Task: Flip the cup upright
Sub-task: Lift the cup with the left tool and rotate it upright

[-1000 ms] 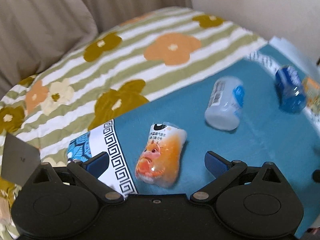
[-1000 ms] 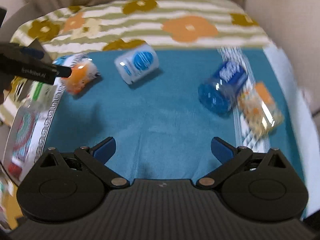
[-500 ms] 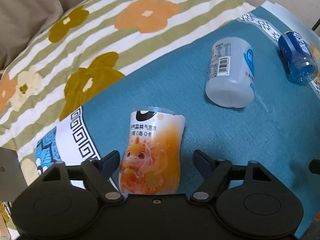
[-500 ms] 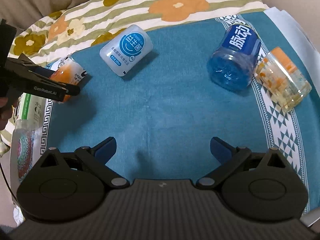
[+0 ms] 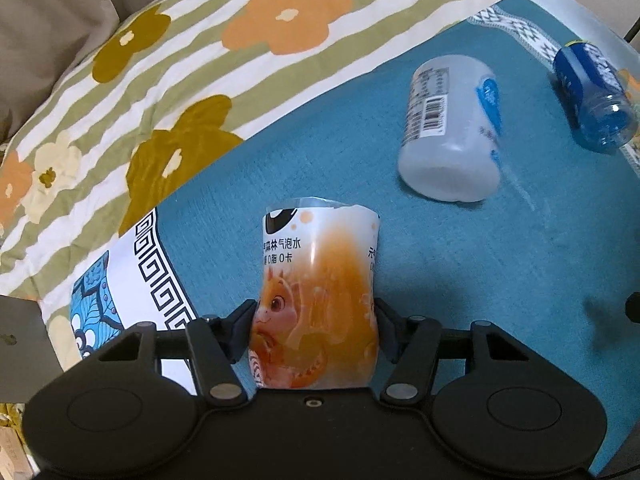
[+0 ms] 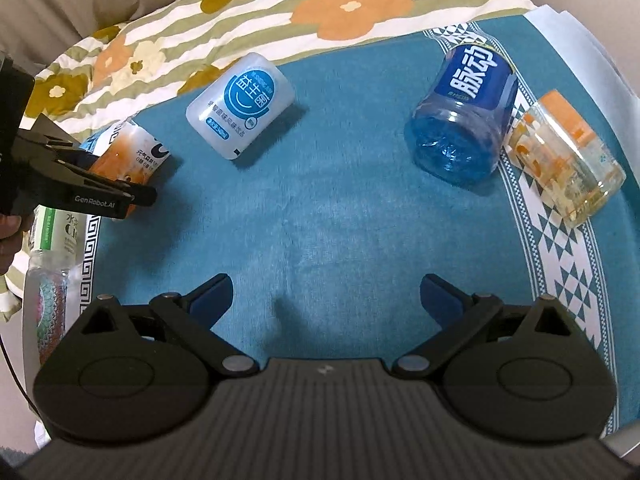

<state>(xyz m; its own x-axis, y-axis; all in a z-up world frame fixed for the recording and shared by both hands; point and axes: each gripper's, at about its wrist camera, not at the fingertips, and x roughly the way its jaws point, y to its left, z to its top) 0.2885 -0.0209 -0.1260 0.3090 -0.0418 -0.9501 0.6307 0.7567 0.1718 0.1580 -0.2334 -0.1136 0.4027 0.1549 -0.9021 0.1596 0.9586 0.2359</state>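
An orange cartoon-printed cup (image 5: pixel 318 292) lies on its side on the teal cloth (image 5: pixel 460 272). My left gripper (image 5: pixel 314 322) is shut on it, one finger against each side. The same cup (image 6: pixel 128 152) shows in the right wrist view behind the left gripper (image 6: pixel 120 196). My right gripper (image 6: pixel 326 300) is open and empty above bare teal cloth (image 6: pixel 340 220).
A white cup (image 6: pixel 240 104), a blue cup (image 6: pixel 464 120) and a clear orange-patterned cup (image 6: pixel 568 164) lie on their sides on the cloth. A green-labelled bottle (image 6: pixel 52 240) lies at the left edge. A floral striped sheet (image 5: pixel 192 60) lies behind.
My left gripper moved forward around the orange cup and closed on its sides. My right gripper stayed open and shifted slightly.
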